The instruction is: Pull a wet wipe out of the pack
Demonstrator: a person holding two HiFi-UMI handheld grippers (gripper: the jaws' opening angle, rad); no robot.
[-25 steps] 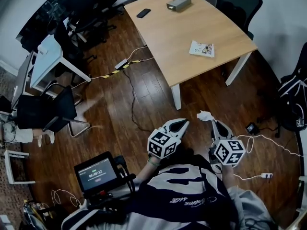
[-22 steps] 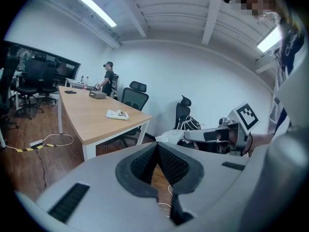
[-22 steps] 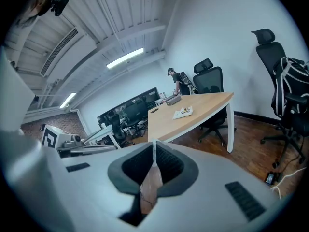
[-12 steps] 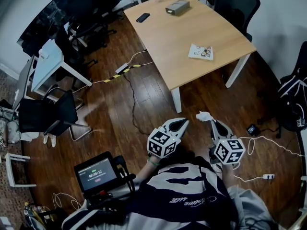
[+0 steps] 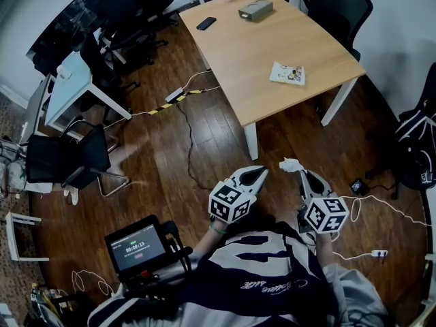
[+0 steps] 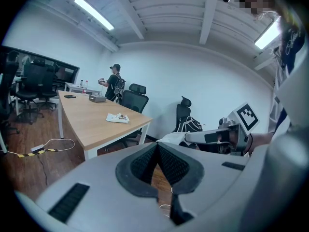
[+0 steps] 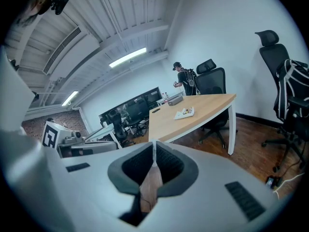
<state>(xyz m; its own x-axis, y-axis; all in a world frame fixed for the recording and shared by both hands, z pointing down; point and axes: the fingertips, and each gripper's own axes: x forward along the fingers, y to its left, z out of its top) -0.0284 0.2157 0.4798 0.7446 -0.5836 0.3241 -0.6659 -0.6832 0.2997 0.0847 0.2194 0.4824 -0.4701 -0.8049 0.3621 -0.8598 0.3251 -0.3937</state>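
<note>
The flat white wipe pack [image 5: 287, 73] lies near the front right corner of the light wooden table [image 5: 238, 53]; it also shows in the left gripper view [image 6: 118, 117] and the right gripper view [image 7: 185, 113]. I stand well back from the table, over the wooden floor. My right gripper [image 5: 300, 173] is shut on a crumpled white wet wipe [image 5: 291, 163], which bunches out beyond its tips. The left gripper view shows that wipe [image 6: 173, 138] at the right gripper's end. My left gripper [image 5: 262, 172] is shut with nothing in it, level with the right one and a little apart.
A grey box [image 5: 255, 8] and a black phone [image 5: 206, 23] lie at the table's far end. Black office chairs [image 5: 68, 159] stand left and behind the table. Cables and a power strip [image 5: 172, 91] run over the floor. A screen device [image 5: 136, 246] sits at my lower left. A person [image 6: 113, 83] stands beyond the table.
</note>
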